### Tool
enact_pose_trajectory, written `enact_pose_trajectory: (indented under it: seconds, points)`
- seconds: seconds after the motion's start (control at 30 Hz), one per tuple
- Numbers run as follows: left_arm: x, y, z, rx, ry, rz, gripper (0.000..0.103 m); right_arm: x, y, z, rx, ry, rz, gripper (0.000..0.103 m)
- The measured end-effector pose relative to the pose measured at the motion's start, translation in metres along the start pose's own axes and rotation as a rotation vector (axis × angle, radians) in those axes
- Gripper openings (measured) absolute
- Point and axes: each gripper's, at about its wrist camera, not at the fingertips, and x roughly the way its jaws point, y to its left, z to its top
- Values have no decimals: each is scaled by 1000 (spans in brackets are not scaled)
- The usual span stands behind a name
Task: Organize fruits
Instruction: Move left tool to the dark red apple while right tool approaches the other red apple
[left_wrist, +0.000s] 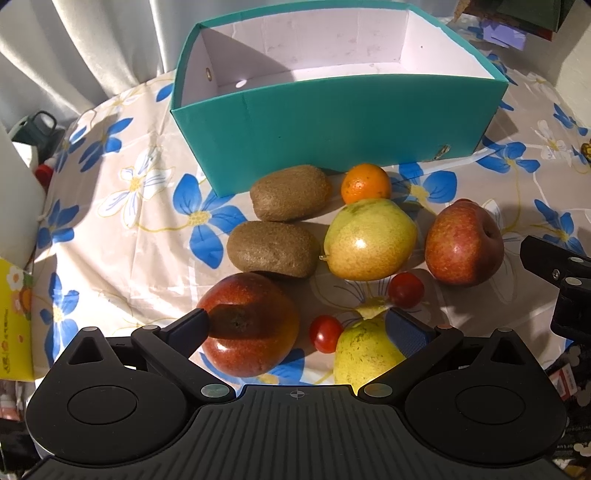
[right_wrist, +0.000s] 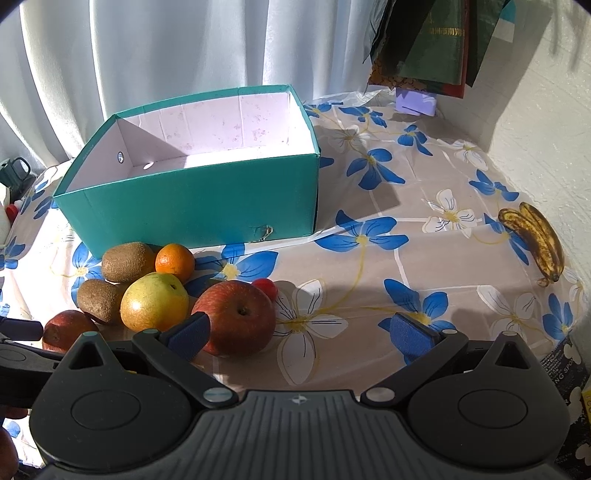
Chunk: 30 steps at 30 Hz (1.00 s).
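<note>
An empty teal box (left_wrist: 332, 122) (right_wrist: 199, 206) stands at the back of the floral table. In front of it lie two kiwis (left_wrist: 290, 192) (left_wrist: 273, 249), an orange (left_wrist: 365, 183) (right_wrist: 174, 261), a yellow-green pear (left_wrist: 369, 240) (right_wrist: 154, 302), a red apple (left_wrist: 463, 243) (right_wrist: 236, 317), two cherry tomatoes (left_wrist: 405, 290) (left_wrist: 325, 334), a second red apple (left_wrist: 251, 330) and a second pear (left_wrist: 365, 350). My left gripper (left_wrist: 301, 326) is open, just above the near apple and pear. My right gripper (right_wrist: 301, 332) is open, its left finger beside the red apple.
Two spotted bananas (right_wrist: 535, 236) lie at the table's right edge by the wall. White curtains (right_wrist: 147, 55) hang behind the box. A purple block (right_wrist: 415, 101) and dark hanging items sit at the back right. A yellow carton (left_wrist: 14, 314) stands at the left.
</note>
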Motion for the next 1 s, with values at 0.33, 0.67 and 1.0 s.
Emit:
enact_pose_trajectory:
  seconds: [0.33,0.67,1.0]
  points:
    - [0,1,0,6,-12,-3,103,-2,-1,0,3,-8,6,103]
    - [-1,1,-1,23,-31,-15,103,-3,-2,0,9,-16,11,103]
    - [-7,9,-7,14,-136,-102,103,-5,-6,-1,20,-26,16,103]
